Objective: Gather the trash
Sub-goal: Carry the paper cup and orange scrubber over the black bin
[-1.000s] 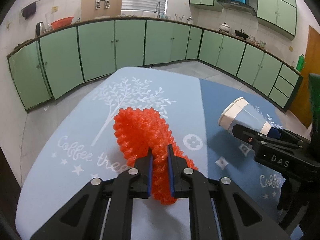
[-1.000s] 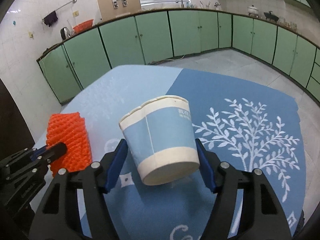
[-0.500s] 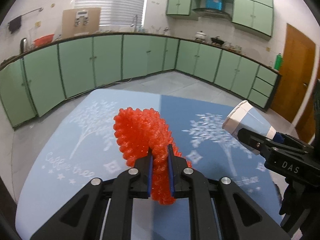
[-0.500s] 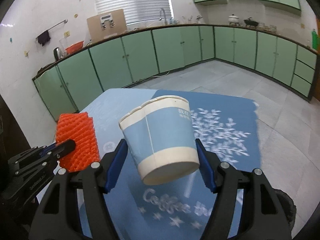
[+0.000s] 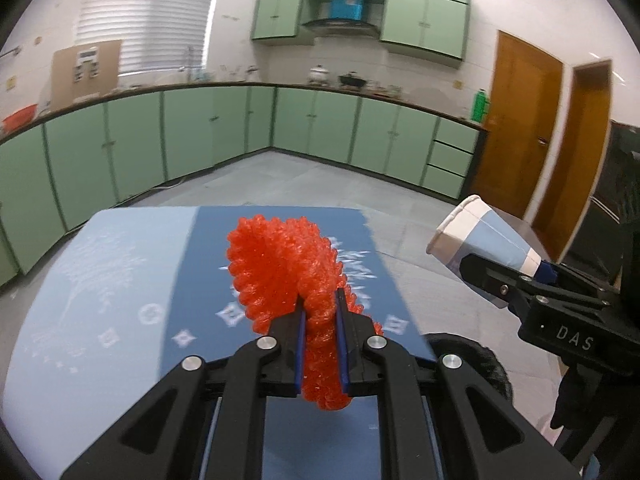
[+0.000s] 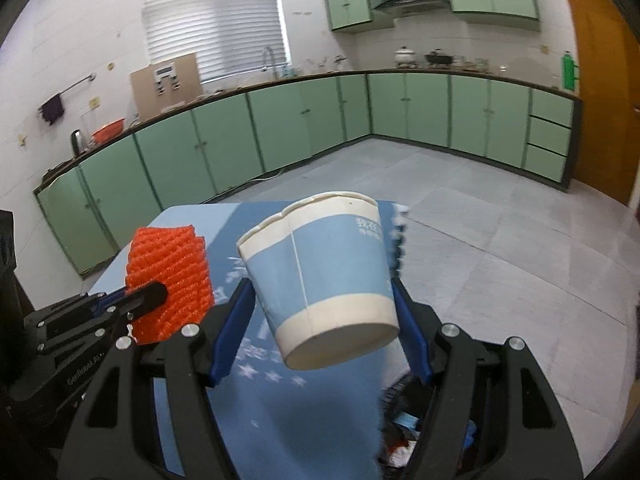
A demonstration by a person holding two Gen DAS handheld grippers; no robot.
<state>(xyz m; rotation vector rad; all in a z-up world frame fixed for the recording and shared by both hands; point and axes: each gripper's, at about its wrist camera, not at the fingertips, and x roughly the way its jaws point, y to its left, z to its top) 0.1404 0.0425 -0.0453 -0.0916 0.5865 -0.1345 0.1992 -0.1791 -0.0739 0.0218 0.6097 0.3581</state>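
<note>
My left gripper (image 5: 320,312) is shut on an orange foam fruit net (image 5: 286,264), held above the blue tablecloth (image 5: 120,280). The same net (image 6: 170,276) shows at the left of the right wrist view, in the left gripper (image 6: 154,292). My right gripper (image 6: 320,304) is shut on a blue and white paper cup (image 6: 328,272), tilted with its dented rim pointing away. That cup (image 5: 480,240) appears at the right of the left wrist view, off the table's right edge. A black bin (image 6: 404,432) with trash inside sits low beside the table, under the right gripper.
Green base cabinets (image 5: 200,140) run along the walls, with a grey tiled floor (image 6: 500,240) between them and the table. Wooden doors (image 5: 520,120) stand at the right. The bin's dark rim (image 5: 472,352) shows past the table's right edge.
Both grippers have swung to the right and risen with their loads. The cup has gone from above the table to past its right edge. The bin has come into view.
</note>
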